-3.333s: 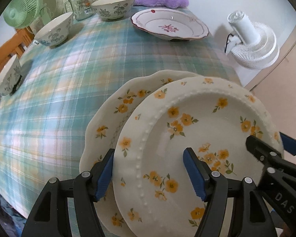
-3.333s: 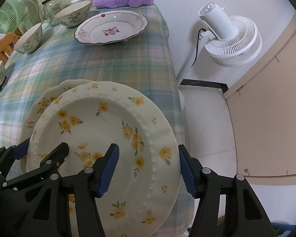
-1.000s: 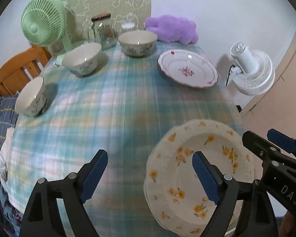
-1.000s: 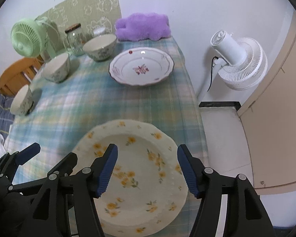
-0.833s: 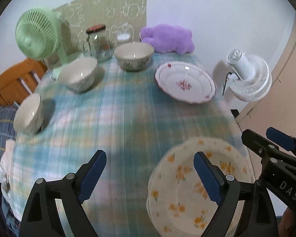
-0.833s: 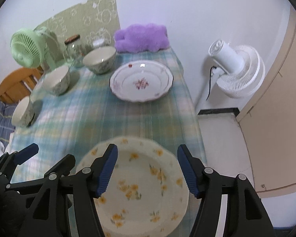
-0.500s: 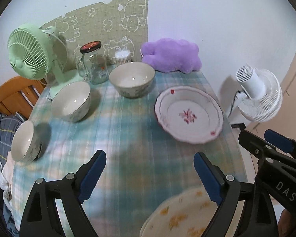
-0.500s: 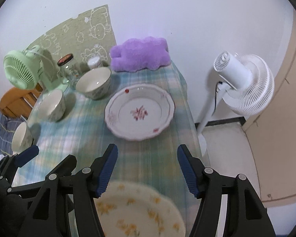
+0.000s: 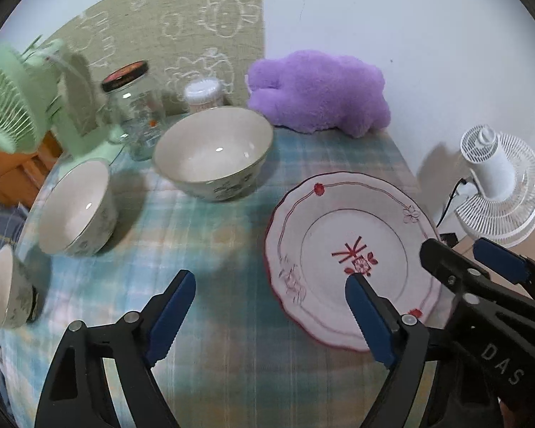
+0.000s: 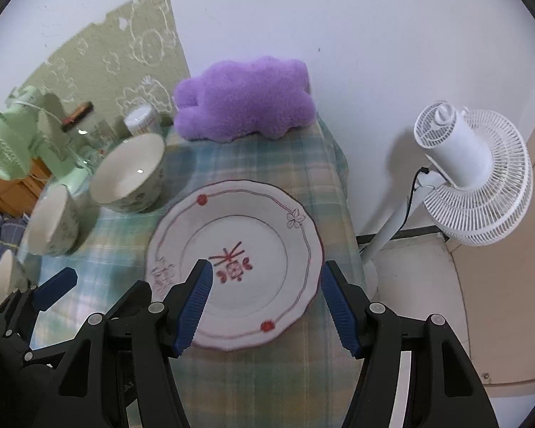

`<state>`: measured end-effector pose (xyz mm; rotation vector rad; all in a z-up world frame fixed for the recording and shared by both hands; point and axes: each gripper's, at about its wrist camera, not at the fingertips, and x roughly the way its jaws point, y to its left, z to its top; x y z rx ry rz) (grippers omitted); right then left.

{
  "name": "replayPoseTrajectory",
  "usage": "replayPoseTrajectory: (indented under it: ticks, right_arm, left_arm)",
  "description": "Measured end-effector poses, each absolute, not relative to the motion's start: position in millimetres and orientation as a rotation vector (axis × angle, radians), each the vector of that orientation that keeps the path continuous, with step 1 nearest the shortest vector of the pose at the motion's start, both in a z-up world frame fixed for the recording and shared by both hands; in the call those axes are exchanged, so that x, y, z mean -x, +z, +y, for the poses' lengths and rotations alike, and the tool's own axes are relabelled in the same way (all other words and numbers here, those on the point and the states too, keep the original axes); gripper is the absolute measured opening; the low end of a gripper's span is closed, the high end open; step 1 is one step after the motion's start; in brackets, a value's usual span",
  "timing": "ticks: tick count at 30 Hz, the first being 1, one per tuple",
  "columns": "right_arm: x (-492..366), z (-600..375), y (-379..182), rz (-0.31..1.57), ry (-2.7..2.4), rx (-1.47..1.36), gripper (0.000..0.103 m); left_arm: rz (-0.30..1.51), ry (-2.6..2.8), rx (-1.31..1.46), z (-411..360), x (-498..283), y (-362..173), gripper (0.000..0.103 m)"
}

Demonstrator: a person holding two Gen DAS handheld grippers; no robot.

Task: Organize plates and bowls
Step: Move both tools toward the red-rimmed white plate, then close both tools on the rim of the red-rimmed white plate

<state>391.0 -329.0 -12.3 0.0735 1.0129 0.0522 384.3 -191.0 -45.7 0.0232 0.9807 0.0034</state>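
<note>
While both grippers hang over the check-clothed desk (image 9: 239, 349), the left gripper (image 9: 271, 314), whose jaws have just been closing a little, and the right gripper (image 10: 267, 303) stand apart on nothing. Between the right jaws lies the white scalloped plate with red flower marks (image 10: 253, 235), alone at the right. Three cream floral bowls, large (image 9: 214, 153), medium (image 9: 76, 207) and small (image 9: 7, 287), sit separately at the left, unstacked. Gathering them seems left to do.
</note>
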Motion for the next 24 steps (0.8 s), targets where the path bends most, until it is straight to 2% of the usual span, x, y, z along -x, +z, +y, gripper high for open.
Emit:
replayPoseTrajectory:
  ticks: [3, 7, 11, 16, 24]
  right_arm:
    - [-403, -331, -28, 1.031, 0.049, -0.087, 0.066]
    - [-416, -337, -47, 1.039, 0.02, -0.105, 0.066]
    - [-429, -337, -62, 1.059, 0.022, -0.099, 0.066]
    - [-436, -331, -65, 1.021, 0.01, -0.027, 0.064]
    - [-440, -339, -68, 1.046, -0.049, -0.037, 0.063]
  left_arm:
    - [0.997, 0.007, -0.023, -193, -398, -61, 0.087]
    - [1.023, 0.012, -0.011, -198, -413, -76, 0.08]
    - [1.043, 0.015, -0.022, -202, -423, -88, 0.077]
    - [1.06, 0.008, -0.011, -201, -431, -97, 0.07]
    - [1.059, -0.008, -0.022, -208, -437, -98, 0.068]
